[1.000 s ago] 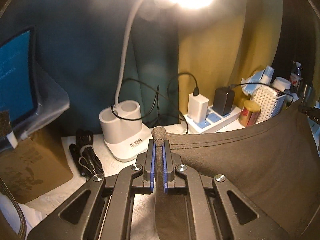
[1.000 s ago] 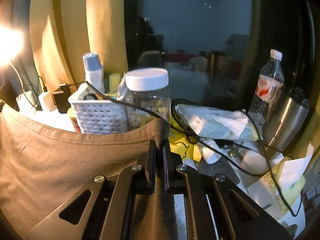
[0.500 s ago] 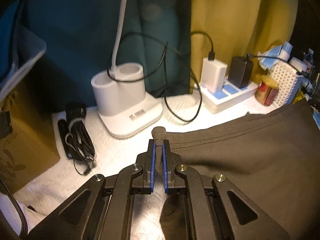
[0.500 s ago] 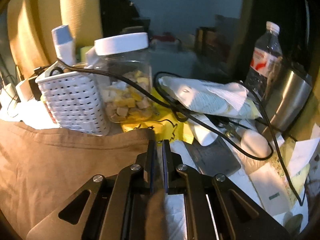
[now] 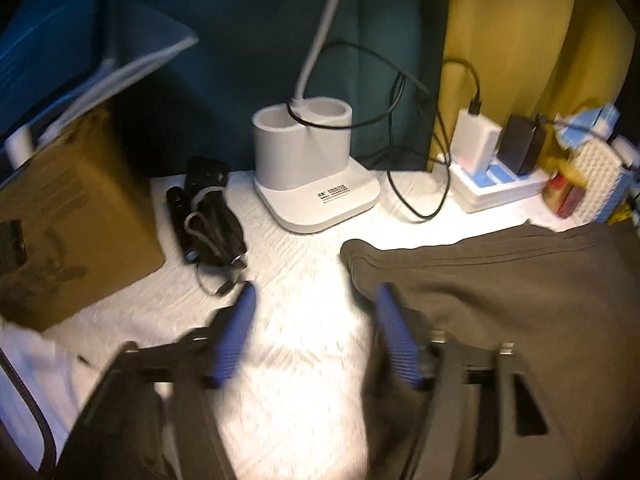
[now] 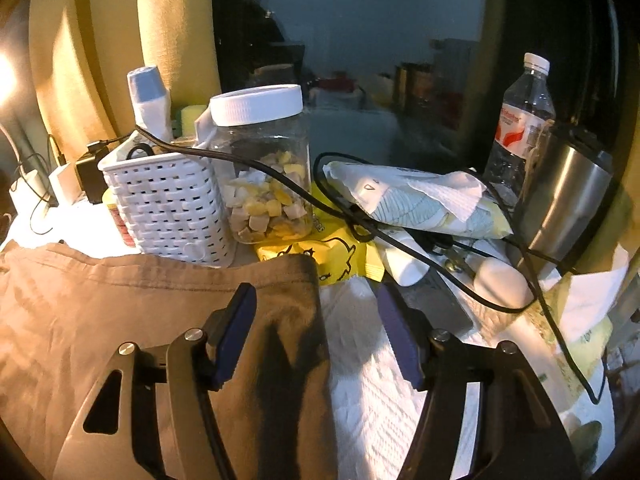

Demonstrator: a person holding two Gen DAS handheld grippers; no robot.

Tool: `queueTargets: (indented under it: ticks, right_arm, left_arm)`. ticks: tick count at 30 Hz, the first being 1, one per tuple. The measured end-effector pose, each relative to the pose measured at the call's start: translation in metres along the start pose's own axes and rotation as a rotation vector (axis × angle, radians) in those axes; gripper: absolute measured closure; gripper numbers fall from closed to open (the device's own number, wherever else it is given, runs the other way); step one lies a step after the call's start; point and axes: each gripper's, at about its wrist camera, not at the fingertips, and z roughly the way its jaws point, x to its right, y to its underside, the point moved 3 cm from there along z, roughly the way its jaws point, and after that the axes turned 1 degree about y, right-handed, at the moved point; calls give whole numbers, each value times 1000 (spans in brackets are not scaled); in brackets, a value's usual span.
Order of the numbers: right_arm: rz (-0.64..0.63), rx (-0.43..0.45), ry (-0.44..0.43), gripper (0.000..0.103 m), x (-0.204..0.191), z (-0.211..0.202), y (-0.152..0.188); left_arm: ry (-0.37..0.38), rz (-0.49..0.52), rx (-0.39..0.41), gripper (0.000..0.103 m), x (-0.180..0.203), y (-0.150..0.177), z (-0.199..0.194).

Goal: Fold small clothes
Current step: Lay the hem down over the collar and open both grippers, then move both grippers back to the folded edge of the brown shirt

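Over the garment (image 5: 520, 300) | left tool (image 5: 314, 308), right tool (image 6: 316, 308) tilted down | jaws just opened wide

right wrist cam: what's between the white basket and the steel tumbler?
In the right wrist view: a clear jar of yellow and pale chunks, then a tissue pack, with black cable draped across.

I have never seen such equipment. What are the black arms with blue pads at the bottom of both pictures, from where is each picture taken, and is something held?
They are two hand-held grippers, each carrying its own camera that looks along its fingers. One picture comes from the left gripper, the other from the right gripper. A brown garment lies on the white table cover, among clutter: a lamp base, a basket, a jar. Both grippers' jaws have just been opening, and now nothing is held; the garment's corners lie loose.
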Motion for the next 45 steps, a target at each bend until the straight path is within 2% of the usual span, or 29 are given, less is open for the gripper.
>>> queueTargets:
  ticks: [21, 25, 34, 45]
  right_arm:
    - [21, -5, 7, 37, 14, -98, 55]
    - [33, -10, 8, 37, 17, -115, 73]
    - [66, -52, -1, 37, 22, -141, 121]
    - [113, -114, -46, 37, 25, -161, 173]
  left_arm:
    - [75, -64, 4, 37, -5, 85, -91]
    - [89, -85, 0, 37, -3, 104, -103]
    - [120, -67, -25, 37, 11, 138, -119]
    - [162, -53, -54, 37, 20, 175, -139]
